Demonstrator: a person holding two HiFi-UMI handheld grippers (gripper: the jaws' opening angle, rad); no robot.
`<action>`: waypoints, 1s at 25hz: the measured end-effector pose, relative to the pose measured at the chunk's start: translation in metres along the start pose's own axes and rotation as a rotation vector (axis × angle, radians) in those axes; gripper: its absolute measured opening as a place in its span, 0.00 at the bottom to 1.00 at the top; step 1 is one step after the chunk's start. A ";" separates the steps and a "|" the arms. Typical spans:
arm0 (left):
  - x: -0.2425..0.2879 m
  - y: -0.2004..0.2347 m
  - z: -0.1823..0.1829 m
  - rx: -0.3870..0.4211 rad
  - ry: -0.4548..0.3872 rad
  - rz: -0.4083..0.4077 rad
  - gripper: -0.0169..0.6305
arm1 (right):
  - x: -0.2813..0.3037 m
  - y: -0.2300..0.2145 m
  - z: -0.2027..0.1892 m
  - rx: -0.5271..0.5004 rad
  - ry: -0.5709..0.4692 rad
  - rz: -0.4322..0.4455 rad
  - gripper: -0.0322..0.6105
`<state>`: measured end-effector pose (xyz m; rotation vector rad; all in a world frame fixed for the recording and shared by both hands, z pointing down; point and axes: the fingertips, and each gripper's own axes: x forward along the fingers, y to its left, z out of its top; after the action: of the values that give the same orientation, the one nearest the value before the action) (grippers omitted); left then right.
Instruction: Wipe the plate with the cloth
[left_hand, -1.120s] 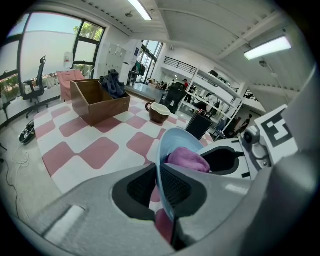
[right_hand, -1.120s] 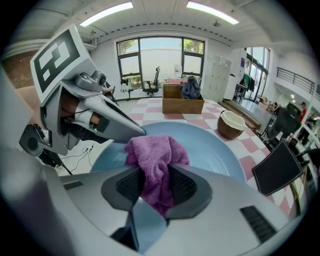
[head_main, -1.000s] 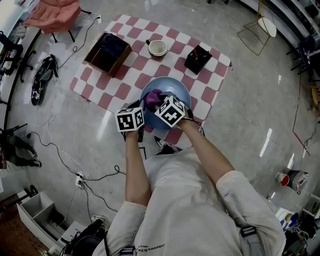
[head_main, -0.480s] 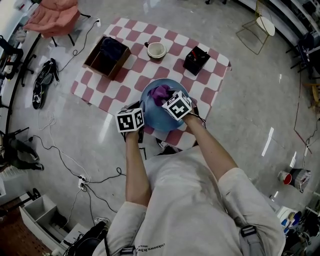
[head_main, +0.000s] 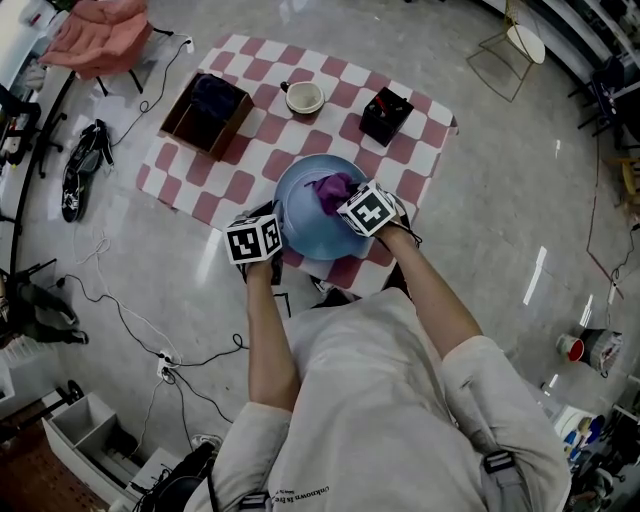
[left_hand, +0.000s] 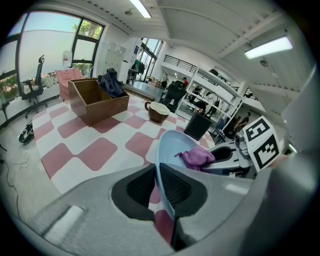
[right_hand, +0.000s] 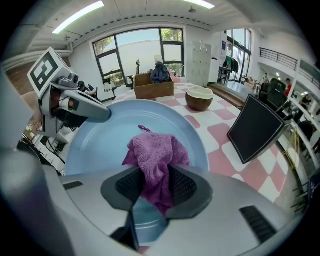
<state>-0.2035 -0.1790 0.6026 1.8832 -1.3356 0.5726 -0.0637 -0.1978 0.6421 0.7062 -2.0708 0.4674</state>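
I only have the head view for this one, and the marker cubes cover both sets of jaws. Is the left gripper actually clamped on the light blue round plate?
Observer: Yes. The left gripper view shows the left gripper shut on the rim of the light blue round plate.
Operator: And the right one?
Observer: The right gripper is shut on the purple terry cloth; a bunch sticks out past the pads, in front of the plate's hollow face.
Operator: Is the plate lying flat?
Observer: No. It looks tipped up, hollow side toward the right gripper, not flat on the red-and-white checked mat.
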 end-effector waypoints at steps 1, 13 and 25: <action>0.000 0.000 0.000 -0.001 0.000 0.000 0.07 | -0.001 0.000 -0.004 -0.001 0.009 0.002 0.26; 0.001 0.003 -0.002 -0.018 -0.002 0.009 0.07 | -0.013 0.021 -0.039 -0.067 0.056 -0.010 0.26; 0.003 0.004 -0.002 -0.011 0.003 0.009 0.07 | -0.015 0.051 -0.048 -0.174 0.106 0.011 0.26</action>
<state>-0.2056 -0.1802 0.6070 1.8678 -1.3431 0.5719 -0.0594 -0.1275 0.6520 0.5555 -1.9880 0.3196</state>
